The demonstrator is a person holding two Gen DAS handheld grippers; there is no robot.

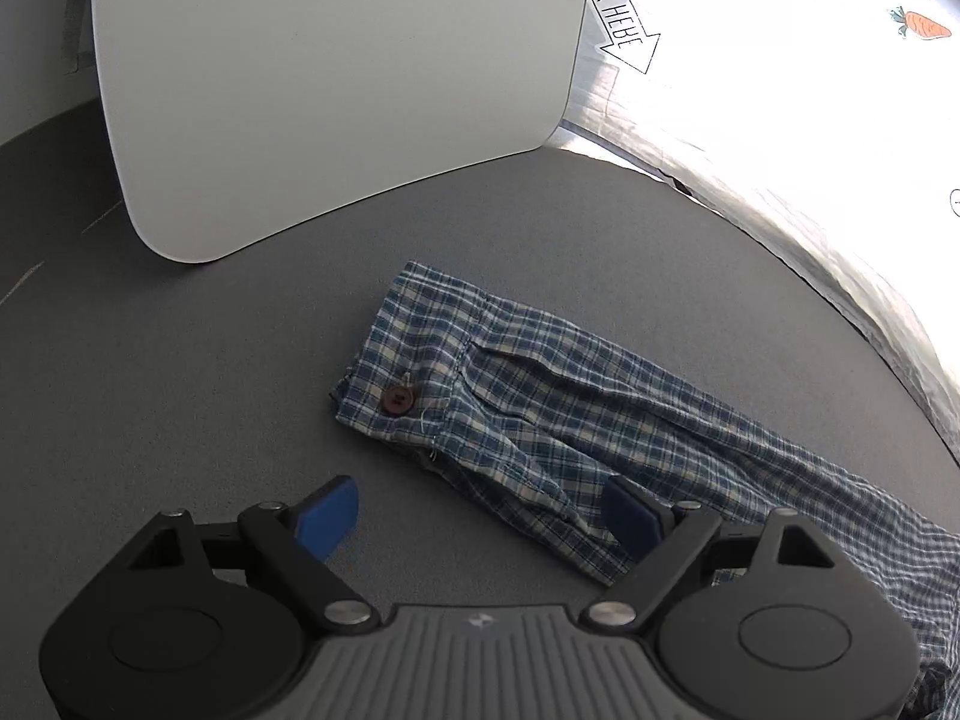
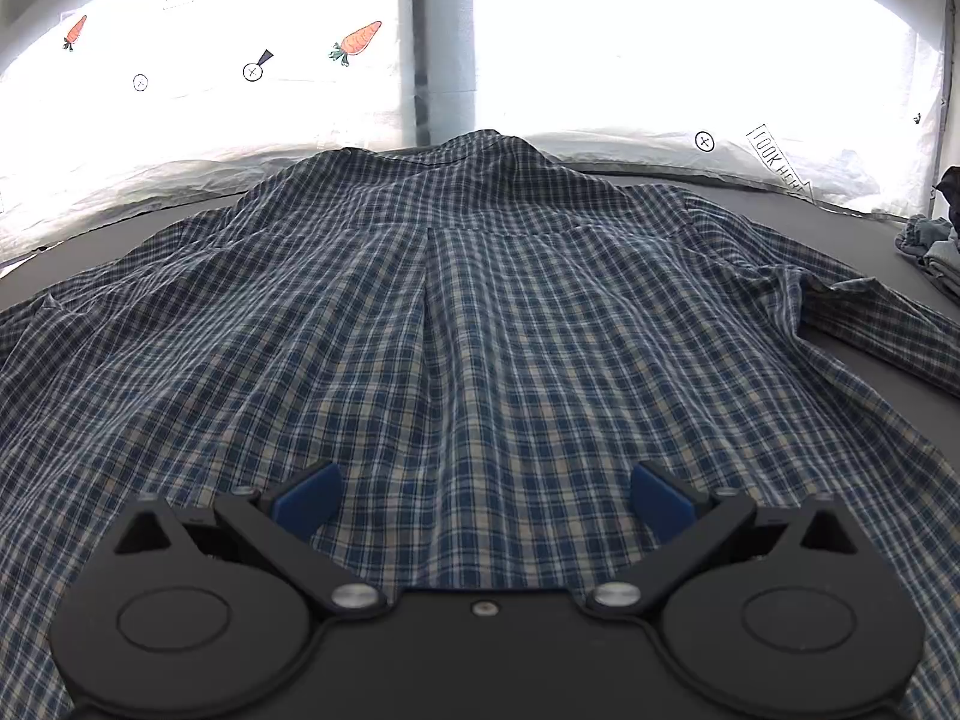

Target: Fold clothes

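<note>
The plaid shirt (image 2: 456, 312) is spread back-up across a dark grey table (image 1: 180, 396), its collar at twelve o'clock in the right wrist view, toward a bright white backdrop (image 2: 660, 48) printed with carrots and "look here" arrows. In the left wrist view a white rounded board (image 1: 336, 90) is seen standing on the table at eleven o'clock, and the sleeve cuff (image 1: 408, 354) with its brown button (image 1: 397, 400) is laid flat at the centre, the sleeve running off toward four o'clock. The left gripper (image 1: 483, 516) is held with its jaws wide apart; the left blue pad is seen over bare table and the right one over the sleeve, with nothing clamped. In the right wrist view a small pile of bluish clothes (image 2: 930, 246) is seen at three o'clock on the table. The right gripper (image 2: 480, 501) is held fully open low over the shirt's back panel, cloth lying between the pads, none of it pinched
</note>
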